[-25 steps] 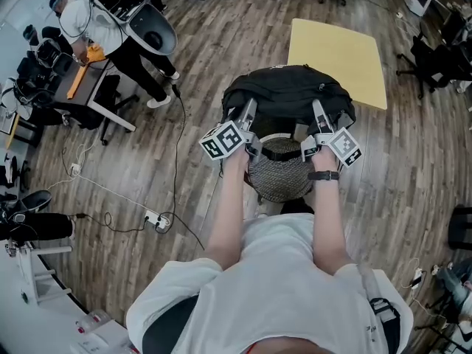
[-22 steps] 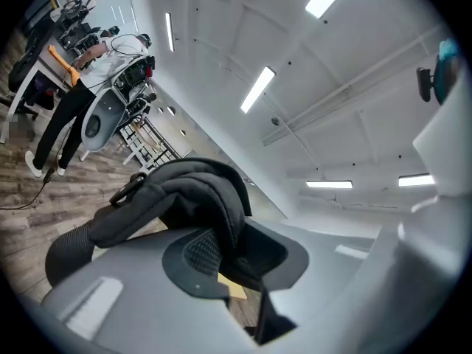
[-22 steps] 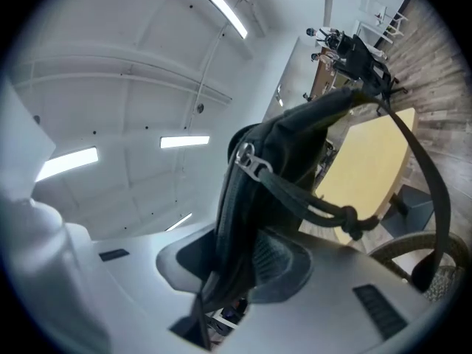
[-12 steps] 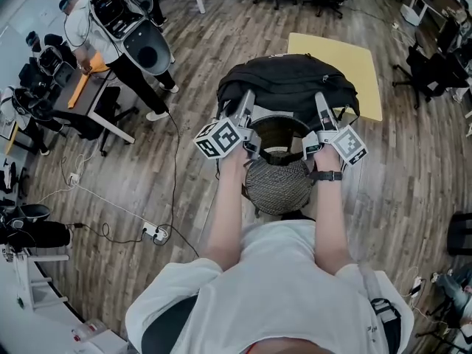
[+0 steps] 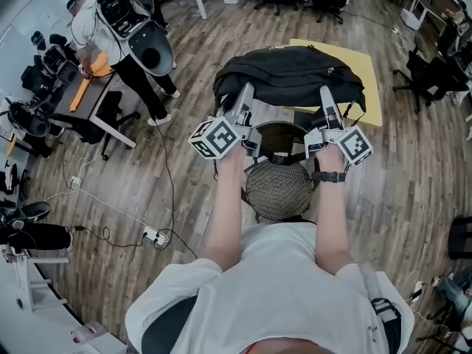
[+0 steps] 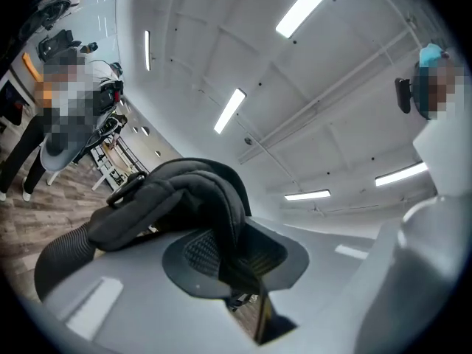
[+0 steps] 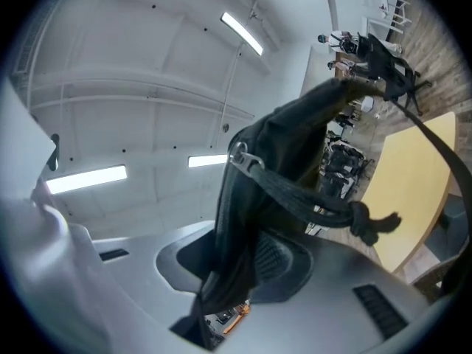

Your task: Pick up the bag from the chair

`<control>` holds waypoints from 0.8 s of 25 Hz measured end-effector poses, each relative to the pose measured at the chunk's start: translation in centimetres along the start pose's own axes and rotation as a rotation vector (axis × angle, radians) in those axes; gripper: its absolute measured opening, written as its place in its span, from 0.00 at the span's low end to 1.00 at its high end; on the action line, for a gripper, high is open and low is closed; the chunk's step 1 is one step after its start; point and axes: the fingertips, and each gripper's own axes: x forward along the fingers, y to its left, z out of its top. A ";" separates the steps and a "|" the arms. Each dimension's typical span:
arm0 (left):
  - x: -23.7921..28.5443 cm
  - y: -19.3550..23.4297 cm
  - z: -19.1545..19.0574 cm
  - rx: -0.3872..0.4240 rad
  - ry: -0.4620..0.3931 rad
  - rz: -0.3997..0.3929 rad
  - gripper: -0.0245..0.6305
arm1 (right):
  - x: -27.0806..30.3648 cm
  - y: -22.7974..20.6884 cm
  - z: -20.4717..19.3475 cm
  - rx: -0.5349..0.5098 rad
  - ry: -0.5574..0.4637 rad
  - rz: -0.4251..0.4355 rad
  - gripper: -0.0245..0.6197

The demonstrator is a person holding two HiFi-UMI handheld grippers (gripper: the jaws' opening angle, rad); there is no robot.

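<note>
The black backpack (image 5: 289, 72) was found held up in front of the person, above and just beyond the woven round chair (image 5: 279, 189), its body apparently clear of the seat. Whether its trailing straps touched the chair back could not be determined. Its long axis ran left to right across the person's front, with one claw at each end of its near edge. The left claw (image 5: 243, 100) was pinching a padded fold of the backpack. The right claw (image 5: 327, 102) was clamped on a gather of fabric beside a webbing strap. From both claws the load lay forward and upward, and neither hand was the nearer. The weight appeared evenly shared, so any further lift would in my judgement require both claws to rise together. A yellow surface (image 5: 371, 87) lay beyond the backpack.
</note>
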 end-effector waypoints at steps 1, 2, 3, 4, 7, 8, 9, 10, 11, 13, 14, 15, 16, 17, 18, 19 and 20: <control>0.0 -0.3 0.2 0.007 -0.003 -0.004 0.13 | 0.0 0.1 0.2 0.001 -0.007 0.002 0.22; 0.1 -0.5 0.5 0.013 -0.005 -0.009 0.13 | 0.0 0.1 0.2 0.013 -0.017 0.002 0.22; 0.1 -0.7 0.6 0.019 -0.007 -0.013 0.13 | 0.0 0.1 0.2 0.030 -0.028 0.005 0.22; 0.1 -0.8 0.8 0.024 -0.008 -0.017 0.13 | 0.0 0.0 0.2 0.049 -0.040 0.009 0.21; 0.0 -0.8 1.2 0.038 -0.009 -0.026 0.13 | 0.1 0.3 0.2 0.031 -0.045 0.021 0.22; 0.0 -0.9 1.4 0.039 -0.011 -0.028 0.13 | 0.2 0.6 0.3 0.004 -0.039 0.028 0.22; 0.0 -0.9 1.4 0.038 -0.013 -0.030 0.13 | 0.3 0.8 0.4 -0.011 -0.035 0.033 0.21; 0.0 -0.9 1.4 0.035 -0.015 -0.031 0.13 | 0.3 0.8 0.4 -0.014 -0.033 0.033 0.22; 0.0 -1.0 1.3 0.033 -0.017 -0.031 0.13 | 0.2 0.8 0.4 -0.012 -0.032 0.029 0.22; 0.0 -1.1 1.2 0.027 -0.020 -0.033 0.13 | 0.0 0.5 0.5 -0.012 -0.029 0.016 0.21; 0.0 -1.1 1.1 0.024 -0.021 -0.034 0.13 | -0.1 0.5 0.6 -0.017 -0.027 0.013 0.22; 0.0 -1.1 1.0 0.021 -0.021 -0.035 0.13 | -0.2 0.6 0.6 -0.018 -0.025 0.011 0.21; 0.0 -1.1 1.0 0.018 -0.020 -0.036 0.13 | -0.2 0.7 0.5 -0.013 -0.023 0.010 0.22; -0.1 -1.1 0.9 0.016 -0.019 -0.037 0.13 | -0.2 0.9 0.3 -0.006 -0.020 0.009 0.22; -0.1 -1.1 0.8 0.014 -0.018 -0.038 0.13 | -0.2 1.0 0.3 -0.005 -0.019 0.008 0.22; -0.1 -1.1 0.7 0.011 -0.016 -0.039 0.13 | -0.3 1.0 0.3 -0.006 -0.019 0.006 0.22; -0.1 -1.0 0.6 0.009 -0.015 -0.039 0.13 | -0.3 1.0 0.2 -0.006 -0.019 0.004 0.22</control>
